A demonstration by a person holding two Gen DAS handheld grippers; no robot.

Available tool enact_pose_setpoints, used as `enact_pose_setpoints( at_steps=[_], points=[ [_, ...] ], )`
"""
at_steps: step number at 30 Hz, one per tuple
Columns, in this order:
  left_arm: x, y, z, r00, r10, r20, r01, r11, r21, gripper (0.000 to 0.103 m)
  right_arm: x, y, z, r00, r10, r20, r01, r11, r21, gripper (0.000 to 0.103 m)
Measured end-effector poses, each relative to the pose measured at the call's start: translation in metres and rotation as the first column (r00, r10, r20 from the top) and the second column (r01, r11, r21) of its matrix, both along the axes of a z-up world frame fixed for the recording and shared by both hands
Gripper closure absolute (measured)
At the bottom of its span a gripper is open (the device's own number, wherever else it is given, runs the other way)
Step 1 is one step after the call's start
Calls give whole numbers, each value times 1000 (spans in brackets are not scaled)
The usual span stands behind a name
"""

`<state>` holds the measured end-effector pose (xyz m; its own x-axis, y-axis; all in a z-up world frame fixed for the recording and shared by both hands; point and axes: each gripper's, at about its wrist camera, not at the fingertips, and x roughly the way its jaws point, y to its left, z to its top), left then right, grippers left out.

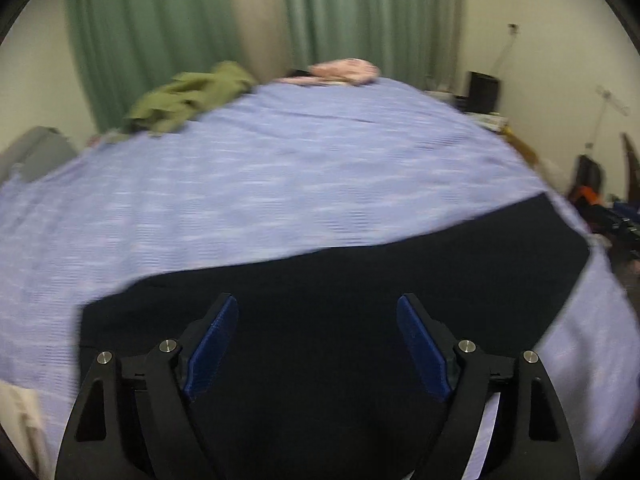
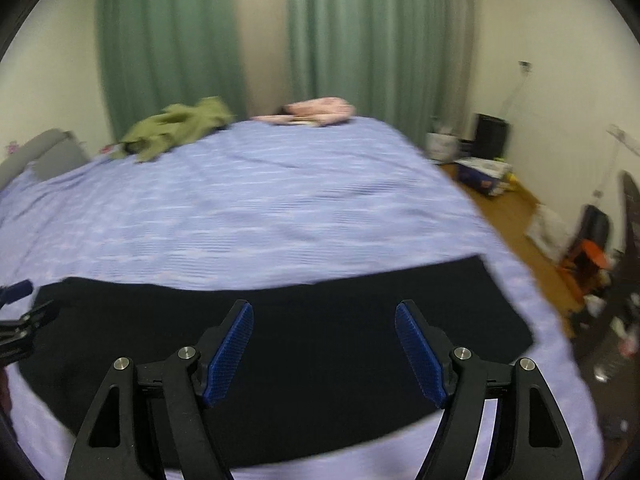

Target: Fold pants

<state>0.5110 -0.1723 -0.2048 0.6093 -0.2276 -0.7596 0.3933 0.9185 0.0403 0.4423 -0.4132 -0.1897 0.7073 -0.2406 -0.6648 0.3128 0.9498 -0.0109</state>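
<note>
Dark, nearly black pants (image 1: pixel 360 280) lie flat as a long folded band on the lilac bedspread (image 1: pixel 260 184), close to the near edge of the bed. My left gripper (image 1: pixel 318 304) hovers above them, jaws wide apart, nothing between the blue pads (image 1: pixel 214 352). In the right wrist view the same pants (image 2: pixel 320 312) stretch from left to right under my right gripper (image 2: pixel 324 308), which also stands open and empty above the cloth. The tip of the left gripper (image 2: pixel 18 312) shows at the left edge of that view. Both views are motion-blurred.
An olive green garment (image 2: pixel 176 124) and a pink garment (image 2: pixel 320 110) lie at the far edge of the bed, before green curtains (image 2: pixel 172 40). Right of the bed is wooden floor (image 2: pixel 516 216) with boxes, bags and a black bin (image 2: pixel 491 134).
</note>
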Motion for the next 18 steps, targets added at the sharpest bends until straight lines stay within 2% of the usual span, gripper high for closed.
enact_pose_setpoints(
  at_steps=[3,8,12,15,18],
  points=[
    [-8,-71,-11,997,-74,-8,74,997,-15,21,-18,-59,-9,997,-76,-4,77,997,3,28],
    [-13,-166,-32,989,-149,-9,149,988,-31,21,-40,-159,-40,979,-203,-9,203,972,119,29],
    [-14,-232,-52,982,-189,0,189,982,-8,21,-45,-218,-77,965,-259,-25,258,938,231,44],
    [-20,-275,-69,972,-234,20,233,971,46,21,-45,-244,-102,959,-279,-45,279,913,297,51],
    [-23,-299,-84,965,-261,-2,261,963,64,21,-39,-263,-128,959,-273,-73,280,881,381,57]
  ],
)
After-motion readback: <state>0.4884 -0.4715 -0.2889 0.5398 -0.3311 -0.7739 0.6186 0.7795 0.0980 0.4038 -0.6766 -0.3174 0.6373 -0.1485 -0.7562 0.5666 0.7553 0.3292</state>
